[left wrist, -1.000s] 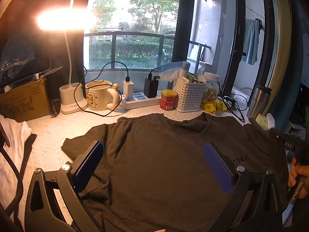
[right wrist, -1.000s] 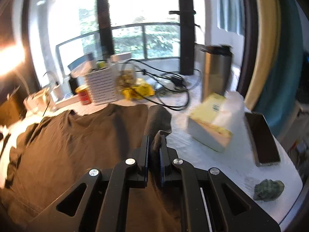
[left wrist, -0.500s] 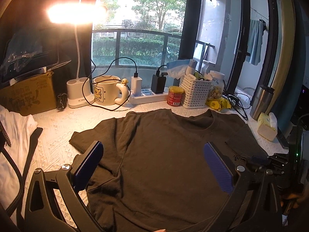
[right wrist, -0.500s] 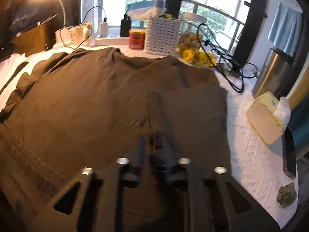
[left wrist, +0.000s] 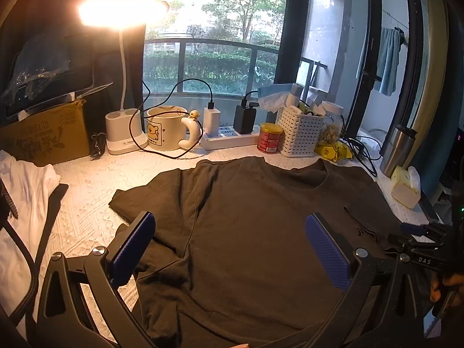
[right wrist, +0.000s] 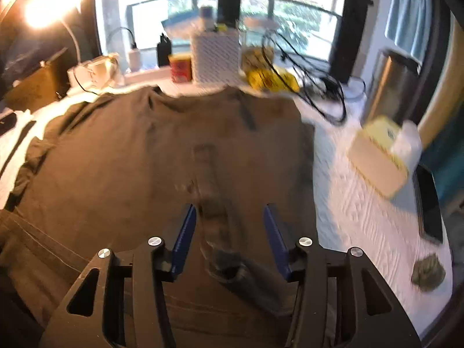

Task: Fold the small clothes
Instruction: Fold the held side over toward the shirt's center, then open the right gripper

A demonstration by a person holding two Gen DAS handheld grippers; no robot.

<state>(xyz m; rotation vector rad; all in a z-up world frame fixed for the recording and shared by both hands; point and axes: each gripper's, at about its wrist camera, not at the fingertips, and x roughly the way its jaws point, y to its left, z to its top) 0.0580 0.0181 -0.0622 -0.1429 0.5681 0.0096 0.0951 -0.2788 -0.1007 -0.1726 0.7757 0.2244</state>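
Note:
A dark brown T-shirt [left wrist: 255,232] lies spread flat on the white textured table cover [left wrist: 95,185], collar toward the window. Its right sleeve [right wrist: 214,203] is folded inward and lies on the shirt's body. My right gripper [right wrist: 230,232] hovers over that sleeve. Its jaws are opening, and the sleeve's end sits loose between the blue pads [right wrist: 185,232] without touching them. In the left wrist view the right gripper [left wrist: 417,232] shows at the shirt's right edge. My left gripper [left wrist: 232,246] stands wide open above the shirt's lower middle, holding nothing.
Along the window stand a lit lamp [left wrist: 124,142], a mug [left wrist: 165,130], a power strip [left wrist: 229,139], a red can [left wrist: 269,137] and a white basket [left wrist: 300,133]. A steel flask [right wrist: 391,87], tissue pack [right wrist: 382,156] and phone [right wrist: 429,203] sit at the right. White clothes [left wrist: 26,203] lie at the left.
The right gripper was shut on the sleeve, carried it inward over the shirt, laid it down and opened. The left gripper stayed open and nearly still.

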